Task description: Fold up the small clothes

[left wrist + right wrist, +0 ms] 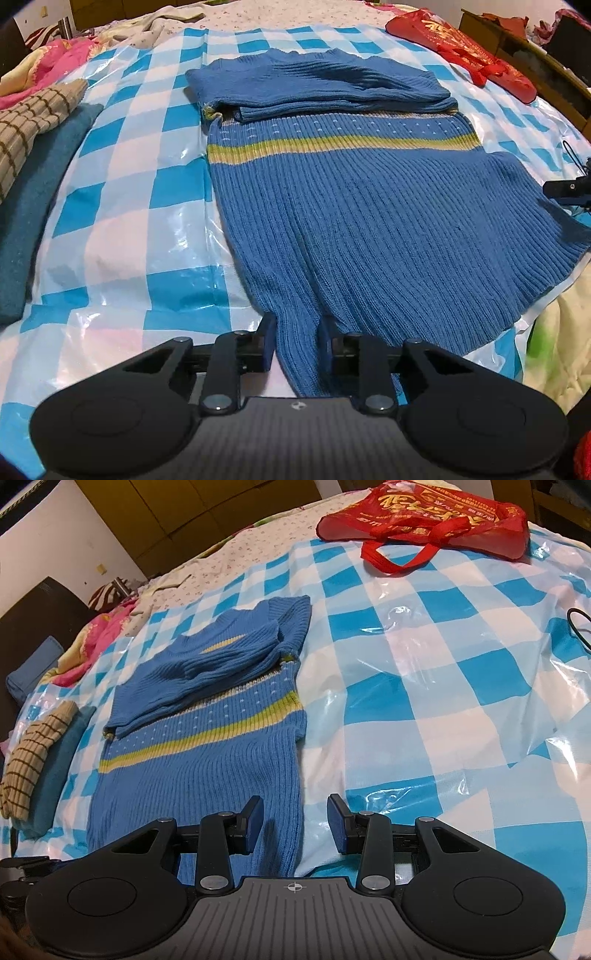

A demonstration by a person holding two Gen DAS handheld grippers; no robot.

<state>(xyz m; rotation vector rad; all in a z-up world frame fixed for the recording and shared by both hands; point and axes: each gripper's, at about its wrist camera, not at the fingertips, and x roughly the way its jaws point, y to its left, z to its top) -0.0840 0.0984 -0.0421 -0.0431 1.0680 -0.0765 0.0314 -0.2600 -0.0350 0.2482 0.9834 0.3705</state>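
Blue sweater (199,746) sleeves folded on checkered sheet (424,672), right gripper (295,827) fingers apart at hem corner, red bag (424,517) beyond

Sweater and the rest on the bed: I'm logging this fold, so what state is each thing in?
Sweater: flat, sleeves folded across chest, hem bunched.
Left tongs: shut on sweater hem.
Right tongs: open, straddling sweater's side edge.
Red bag: lying slumped, handles loose.
Checked sheet: spread, wrinkled.
Striped cloth: folded on teal cloth.

Red bag (424,517) on far part of blue-white checked plastic sheet (424,664); floral bedding (295,14) beyond.
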